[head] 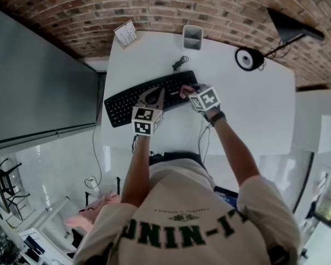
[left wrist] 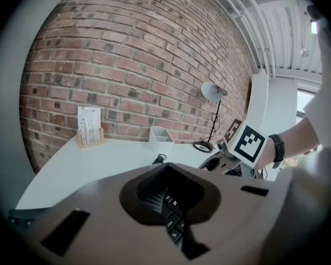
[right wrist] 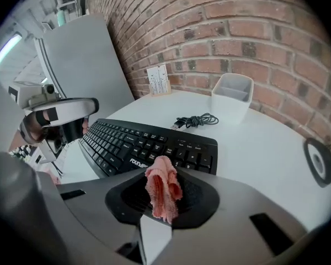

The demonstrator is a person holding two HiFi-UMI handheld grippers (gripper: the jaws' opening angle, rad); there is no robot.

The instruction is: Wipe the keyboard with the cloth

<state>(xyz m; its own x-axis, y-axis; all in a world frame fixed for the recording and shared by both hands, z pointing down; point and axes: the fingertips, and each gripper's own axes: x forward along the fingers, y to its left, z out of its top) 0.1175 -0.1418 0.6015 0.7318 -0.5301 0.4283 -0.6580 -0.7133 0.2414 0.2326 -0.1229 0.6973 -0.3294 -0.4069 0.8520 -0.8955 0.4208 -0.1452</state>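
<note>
A black keyboard (head: pixel 127 102) lies slanted on the white table (head: pixel 254 109). My left gripper (head: pixel 154 96) rests over the keyboard's middle with its jaws shut and nothing between them; in the left gripper view its jaws (left wrist: pixel 171 203) meet over the keys (left wrist: pixel 174 221). My right gripper (head: pixel 188 90) sits at the keyboard's right end, shut on a pink cloth (right wrist: pixel 163 185). In the right gripper view the cloth hangs bunched between the jaws, just above the keyboard's (right wrist: pixel 138 145) near edge. The cloth (head: pixel 185 90) shows as a small pink spot in the head view.
A coiled black cable (head: pixel 180 63) lies behind the keyboard. At the back by the brick wall stand a grey container (head: pixel 192 37) and a card holder (head: pixel 126 33). A desk lamp (head: pixel 249 58) stands at the back right. A grey cabinet (head: pixel 38 87) flanks the table's left.
</note>
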